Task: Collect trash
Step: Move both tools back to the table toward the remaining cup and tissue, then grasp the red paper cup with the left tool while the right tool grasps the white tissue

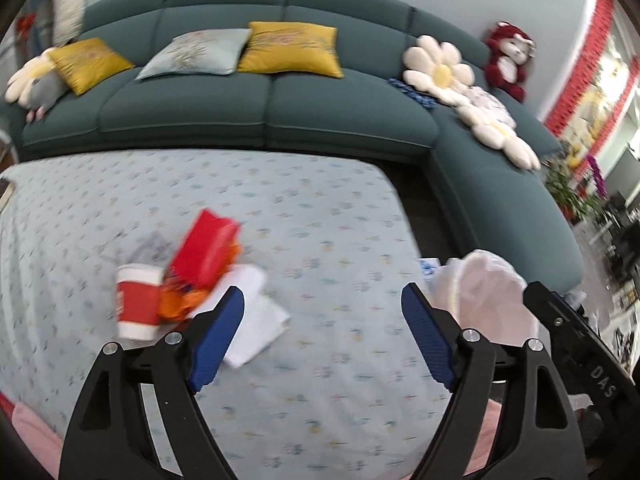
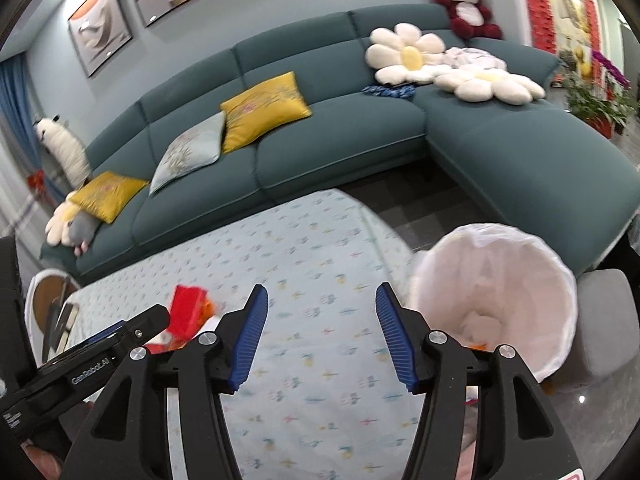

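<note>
- Left gripper point(image 1: 322, 312): I see its blue-padded jaws standing wide apart over the patterned tablecloth point(image 1: 320, 216), with nothing between them.
- Right gripper point(image 2: 318, 312): its jaws are likewise apart and empty, above the same cloth; in the left wrist view its black body shows at about 4 o'clock.
- Trash pile, left wrist view, at about 9 o'clock from the left jaws: a red-and-white paper cup point(image 1: 138, 306) stands upright; just beside it lies orange wrapper scrap point(image 1: 180, 300); a red carton point(image 1: 206, 246) leans tilted over the scrap; white tissue point(image 1: 256, 316) lies touching the pile, partly behind the left pad.
- The pile is blurred; I cannot tell finer detail.
- Waste bin point(image 2: 500, 248), lined with a white bag, sits off the table's edge at about 2 o'clock from the right jaws; some scraps lie at its bottom.
- Background: a teal sofa point(image 2: 340, 136) with yellow cushions at 12 o'clock.
</note>
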Demonstrator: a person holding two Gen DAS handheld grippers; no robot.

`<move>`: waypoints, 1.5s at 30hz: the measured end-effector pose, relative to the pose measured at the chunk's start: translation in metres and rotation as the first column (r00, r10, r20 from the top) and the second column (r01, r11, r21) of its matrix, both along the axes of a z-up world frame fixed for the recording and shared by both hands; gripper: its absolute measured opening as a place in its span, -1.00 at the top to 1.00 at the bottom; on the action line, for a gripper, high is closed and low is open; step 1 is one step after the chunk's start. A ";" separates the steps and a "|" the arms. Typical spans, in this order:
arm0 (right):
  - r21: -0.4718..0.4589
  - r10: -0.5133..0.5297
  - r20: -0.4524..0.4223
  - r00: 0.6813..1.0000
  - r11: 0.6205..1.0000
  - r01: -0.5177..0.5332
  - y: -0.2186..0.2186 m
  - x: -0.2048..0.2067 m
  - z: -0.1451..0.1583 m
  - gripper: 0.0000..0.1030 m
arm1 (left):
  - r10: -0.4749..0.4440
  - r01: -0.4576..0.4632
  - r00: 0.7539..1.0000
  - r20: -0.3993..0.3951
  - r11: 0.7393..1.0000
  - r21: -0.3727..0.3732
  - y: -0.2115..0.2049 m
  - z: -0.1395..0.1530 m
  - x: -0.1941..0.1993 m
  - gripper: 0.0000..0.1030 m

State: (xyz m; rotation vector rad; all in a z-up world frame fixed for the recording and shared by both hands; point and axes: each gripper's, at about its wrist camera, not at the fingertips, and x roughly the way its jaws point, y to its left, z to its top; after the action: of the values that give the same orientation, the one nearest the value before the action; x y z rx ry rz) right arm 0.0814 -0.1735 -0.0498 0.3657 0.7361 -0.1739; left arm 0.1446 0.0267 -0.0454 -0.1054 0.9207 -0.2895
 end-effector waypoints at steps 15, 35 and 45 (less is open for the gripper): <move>0.071 0.132 -0.106 0.986 0.990 -0.125 0.085 0.037 -0.038 -0.17 | 0.158 -0.154 0.987 -0.030 0.983 0.099 0.104 -0.038 0.007 -0.73; 0.158 0.229 -0.277 0.933 0.969 -0.191 0.164 0.113 -0.121 -0.17 | 0.219 -0.198 0.946 -0.240 0.974 0.110 0.169 -0.122 0.069 -0.73; 0.200 0.248 -0.332 0.910 0.961 -0.189 0.172 0.129 -0.153 -0.17 | 0.199 -0.191 0.925 -0.323 0.980 0.057 0.168 -0.157 0.093 -0.73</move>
State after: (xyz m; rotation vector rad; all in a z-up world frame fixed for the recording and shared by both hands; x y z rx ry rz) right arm 0.2107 -0.0013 -0.2030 0.4104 1.1478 0.0375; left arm 0.2377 0.1948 -0.2020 -0.2264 1.2350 -0.0748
